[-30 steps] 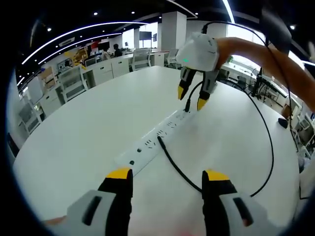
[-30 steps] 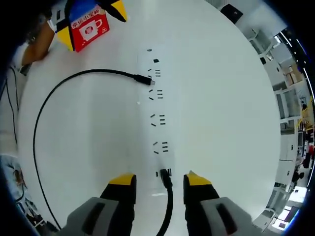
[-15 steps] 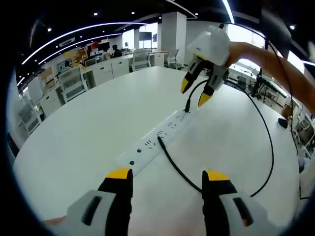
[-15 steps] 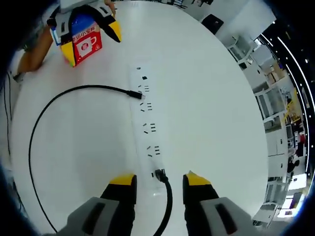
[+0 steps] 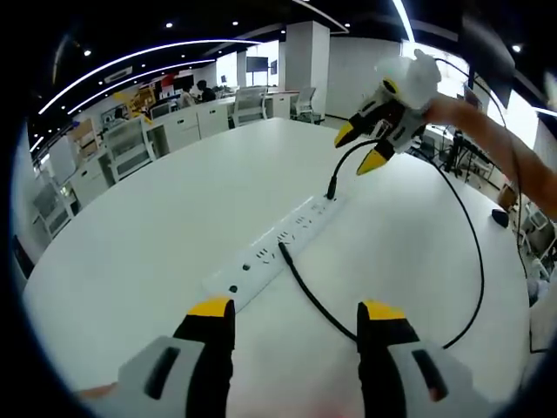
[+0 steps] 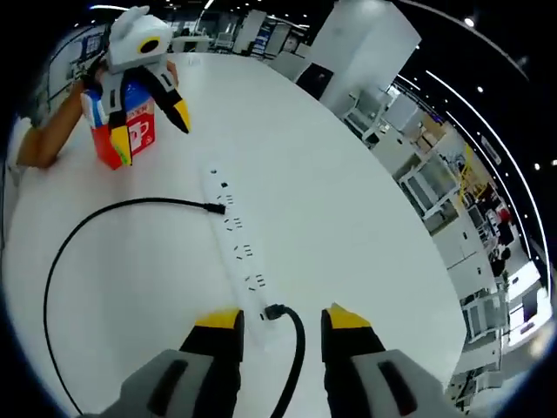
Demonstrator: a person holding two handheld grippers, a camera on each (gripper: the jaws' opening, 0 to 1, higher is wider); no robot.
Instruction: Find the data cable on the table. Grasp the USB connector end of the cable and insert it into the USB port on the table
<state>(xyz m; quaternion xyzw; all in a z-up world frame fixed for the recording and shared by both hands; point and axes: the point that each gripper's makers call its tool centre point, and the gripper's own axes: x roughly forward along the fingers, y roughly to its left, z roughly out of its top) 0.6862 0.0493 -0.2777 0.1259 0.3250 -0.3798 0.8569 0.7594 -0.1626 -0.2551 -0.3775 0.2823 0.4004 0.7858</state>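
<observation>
Lying across a white table [image 5: 157, 218], a white power strip [image 5: 278, 244] holds both ends of a black data cable [image 5: 474, 261]: one connector [image 5: 331, 187] stands plugged in at the strip's far end, the other [image 5: 285, 252] near its middle. The right gripper [image 5: 370, 148] hangs above and apart from the far connector, jaws spread and empty. In the right gripper view that plug [image 6: 274, 312] sits just ahead of the spread fingertips [image 6: 344, 318]. The left gripper [image 5: 296, 309] hovers near the strip's other end, jaws also apart, holding nothing. A red-and-blue carton [image 6: 126, 131] stands behind it.
</observation>
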